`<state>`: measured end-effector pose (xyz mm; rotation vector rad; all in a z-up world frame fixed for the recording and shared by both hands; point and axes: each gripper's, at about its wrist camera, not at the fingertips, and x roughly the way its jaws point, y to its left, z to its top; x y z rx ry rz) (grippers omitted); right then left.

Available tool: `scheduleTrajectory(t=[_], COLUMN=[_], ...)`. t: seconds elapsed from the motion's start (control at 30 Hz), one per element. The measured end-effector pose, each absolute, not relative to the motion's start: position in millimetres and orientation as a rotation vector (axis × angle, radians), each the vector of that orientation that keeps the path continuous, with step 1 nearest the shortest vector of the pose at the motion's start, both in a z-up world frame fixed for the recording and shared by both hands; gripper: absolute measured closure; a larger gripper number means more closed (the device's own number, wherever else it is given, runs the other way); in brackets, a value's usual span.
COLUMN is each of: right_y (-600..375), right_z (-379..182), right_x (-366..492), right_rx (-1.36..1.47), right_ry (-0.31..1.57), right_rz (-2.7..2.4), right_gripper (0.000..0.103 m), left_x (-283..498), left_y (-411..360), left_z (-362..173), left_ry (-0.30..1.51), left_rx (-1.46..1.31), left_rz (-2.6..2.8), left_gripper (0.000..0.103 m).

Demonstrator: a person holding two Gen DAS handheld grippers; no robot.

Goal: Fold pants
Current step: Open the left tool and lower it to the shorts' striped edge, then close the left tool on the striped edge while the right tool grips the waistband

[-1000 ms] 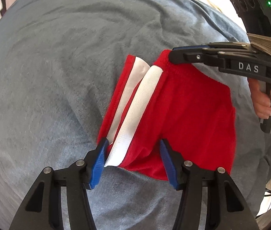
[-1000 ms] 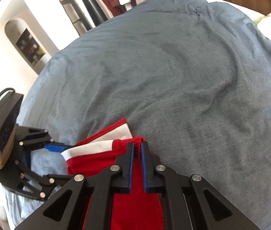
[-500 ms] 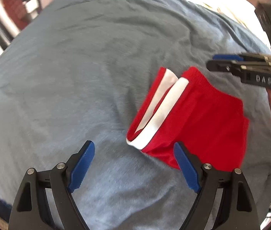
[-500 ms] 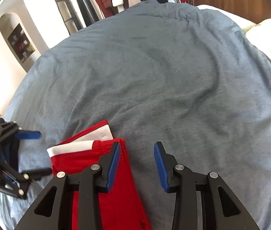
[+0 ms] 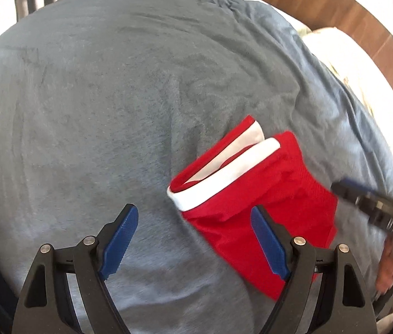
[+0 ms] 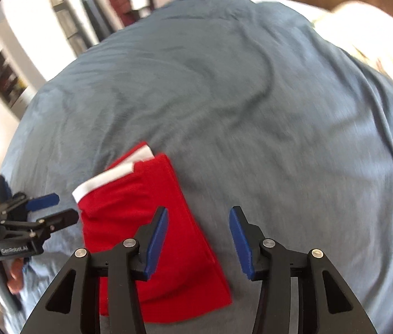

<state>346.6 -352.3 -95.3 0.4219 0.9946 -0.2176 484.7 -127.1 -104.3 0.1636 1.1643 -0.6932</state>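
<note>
Red pants with white side stripes (image 5: 263, 192) lie folded in a compact rectangle on the grey-blue bed cover (image 5: 113, 97). They also show in the right wrist view (image 6: 151, 222). My left gripper (image 5: 193, 239) is open and empty, held above the cover just left of the pants. My right gripper (image 6: 199, 239) is open and empty, above the right edge of the pants. The right gripper shows blurred at the right of the left wrist view (image 5: 374, 208). The left gripper shows at the left of the right wrist view (image 6: 40, 211), with its jaws apart.
The bed cover (image 6: 252, 97) spreads wide around the pants. A cream pillow (image 5: 346, 55) lies at the far right by a wooden headboard (image 5: 335, 5). Shelves and dark furniture (image 6: 90, 19) stand beyond the bed.
Both grippers have let go of the pants, opened wide and drawn back and up. The folded pants now lie free on the cover.
</note>
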Motion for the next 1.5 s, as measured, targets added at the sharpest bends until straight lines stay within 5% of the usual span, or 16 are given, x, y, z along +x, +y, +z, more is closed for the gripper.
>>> scheduleTrajectory(t=[0.3, 0.43, 0.57, 0.67, 0.9, 1.3, 1.5], right_y=[-352.0, -349.4, -346.7, -343.0, -330.6, -348.9, -349.4], right_z=[-123.3, -125.9, -129.6, -132.1, -134.6, -146.8, -151.8], right_x=[335.5, 336.6, 339.2, 341.9, 350.7, 339.4, 336.7], right_rx=[0.525, 0.504, 0.496, 0.497, 0.436, 0.542, 0.493], right_ry=[1.087, 1.097, 1.113, 1.127, 1.144, 1.142, 1.136], right_rz=[-0.242, -0.239, -0.233, -0.226, -0.199, -0.191, -0.202], right_gripper=[0.056, 0.056, 0.056, 0.056, 0.056, 0.056, 0.045], left_x=[499.0, 504.2, 511.1, 519.8, 524.6, 518.0, 515.6], left_y=[-133.6, -135.6, -135.8, -129.6, -136.9, -143.9, -147.0], left_z=[-131.5, -138.9, -138.3, -136.7, -137.4, -144.9, -146.7], left_ry=[1.235, 1.252, 1.274, 1.306, 1.308, 1.284, 1.272], left_rx=[0.056, 0.015, 0.045, 0.004, 0.092, 0.115, 0.146], left_rz=[-0.709, -0.732, -0.722, -0.738, -0.770, -0.739, -0.735], left_gripper=[0.027, 0.044, 0.073, 0.078, 0.076, 0.055, 0.054])
